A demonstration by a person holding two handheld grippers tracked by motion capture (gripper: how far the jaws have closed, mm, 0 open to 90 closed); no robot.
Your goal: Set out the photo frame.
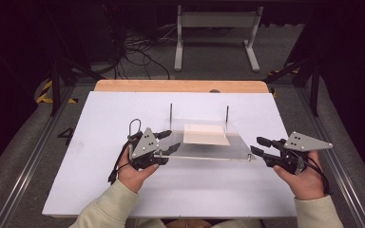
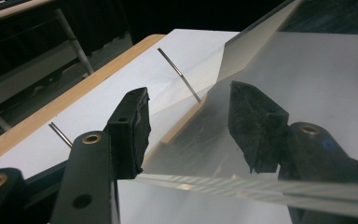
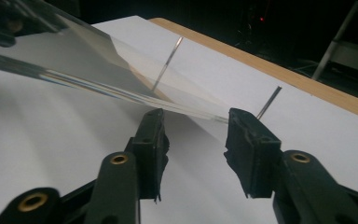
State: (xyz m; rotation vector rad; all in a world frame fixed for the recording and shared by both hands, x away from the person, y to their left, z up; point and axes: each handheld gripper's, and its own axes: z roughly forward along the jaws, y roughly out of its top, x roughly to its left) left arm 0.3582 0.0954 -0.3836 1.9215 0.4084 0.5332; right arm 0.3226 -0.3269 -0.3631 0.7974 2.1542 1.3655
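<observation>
Acrylic sheet [image 1: 204, 151] at frame centre, tilted by two pins [image 1: 171, 111] above the tabletop [image 1: 123, 199].
Left gripper [image 1: 171, 141] jaws half open astride its near left edge, not pressing; right gripper [image 1: 257, 145] jaws apart, empty, just off the right corner. Close squarely on both ends before lifting.

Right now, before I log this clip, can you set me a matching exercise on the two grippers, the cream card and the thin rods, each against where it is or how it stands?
Column one:
1. left gripper
2. right gripper
3. cream card
4. thin rods

Column two:
A. standing upright near the far edge of the clear sheet
B. jaws open, nothing between them, just off the sheet's right end
C. lying under the sheet
D. jaws on either side of the sheet's near left corner

Pairs: 1-D, 2-B, 3-C, 4-A
</observation>
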